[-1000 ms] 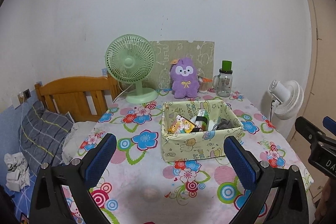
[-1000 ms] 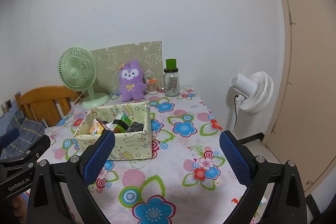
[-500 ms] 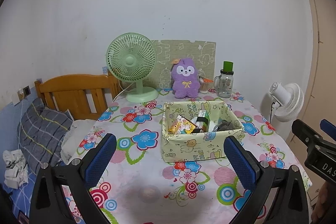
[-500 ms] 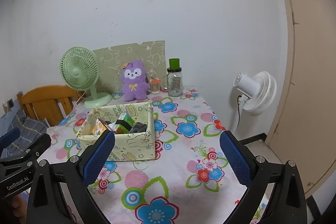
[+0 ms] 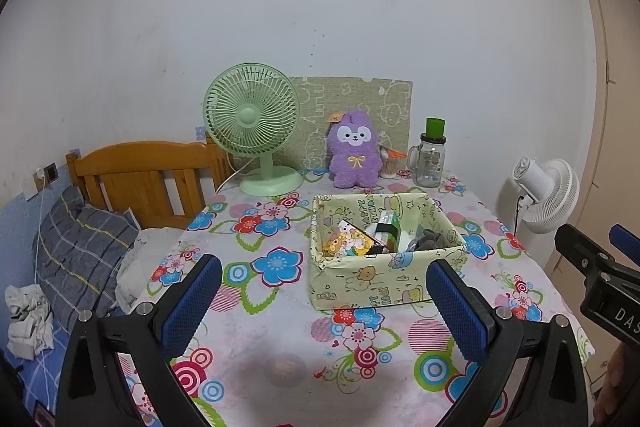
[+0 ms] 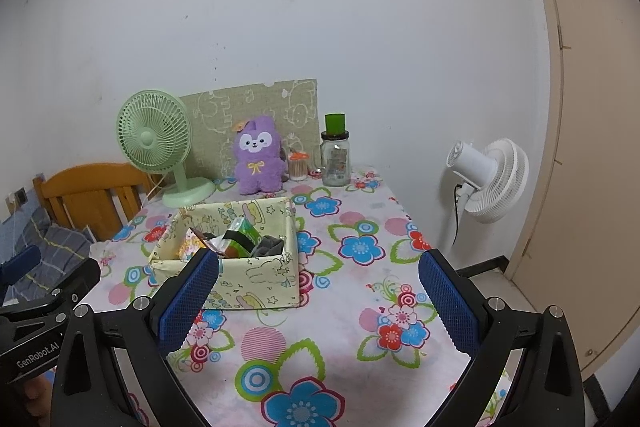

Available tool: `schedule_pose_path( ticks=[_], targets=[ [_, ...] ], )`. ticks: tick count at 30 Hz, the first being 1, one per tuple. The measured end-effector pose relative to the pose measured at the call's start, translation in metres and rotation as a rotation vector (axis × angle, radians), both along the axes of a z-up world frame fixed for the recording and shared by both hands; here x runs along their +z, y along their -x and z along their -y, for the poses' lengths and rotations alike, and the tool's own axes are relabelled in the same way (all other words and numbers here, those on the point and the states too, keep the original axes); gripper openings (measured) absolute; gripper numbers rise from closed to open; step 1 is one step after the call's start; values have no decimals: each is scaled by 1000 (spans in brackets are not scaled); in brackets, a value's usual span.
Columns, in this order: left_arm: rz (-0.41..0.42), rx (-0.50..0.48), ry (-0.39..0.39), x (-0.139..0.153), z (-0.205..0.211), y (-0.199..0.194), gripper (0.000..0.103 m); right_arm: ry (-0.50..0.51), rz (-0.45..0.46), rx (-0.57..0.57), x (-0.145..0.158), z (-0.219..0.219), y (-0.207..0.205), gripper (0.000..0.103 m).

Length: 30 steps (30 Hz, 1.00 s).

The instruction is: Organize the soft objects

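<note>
A purple plush toy stands upright at the back of the flowered table, also in the right wrist view. A pale yellow fabric box sits mid-table with packets and a grey cloth inside; it also shows in the right wrist view. My left gripper is open and empty, held above the near table, short of the box. My right gripper is open and empty, to the right of the box.
A green desk fan, a glass jar with green lid and a small orange-lidded container stand at the back. A wooden headboard and bedding lie left. A white floor fan stands right of the table.
Both grippers have drawn back and risen slightly; the scene looks a little farther away. Both stay open and empty.
</note>
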State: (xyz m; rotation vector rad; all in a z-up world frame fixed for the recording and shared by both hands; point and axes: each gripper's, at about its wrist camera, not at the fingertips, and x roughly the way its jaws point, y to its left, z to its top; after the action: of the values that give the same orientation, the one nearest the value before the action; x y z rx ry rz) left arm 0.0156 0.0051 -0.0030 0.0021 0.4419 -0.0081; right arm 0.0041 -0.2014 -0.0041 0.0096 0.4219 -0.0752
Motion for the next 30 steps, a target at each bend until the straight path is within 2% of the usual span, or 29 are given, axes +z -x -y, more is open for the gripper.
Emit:
schedule_pose_path(
  ticks=[30],
  targets=[
    [6,-17,5,3,2,3,103,-1,10,4,4,0,3,102]
  ],
)
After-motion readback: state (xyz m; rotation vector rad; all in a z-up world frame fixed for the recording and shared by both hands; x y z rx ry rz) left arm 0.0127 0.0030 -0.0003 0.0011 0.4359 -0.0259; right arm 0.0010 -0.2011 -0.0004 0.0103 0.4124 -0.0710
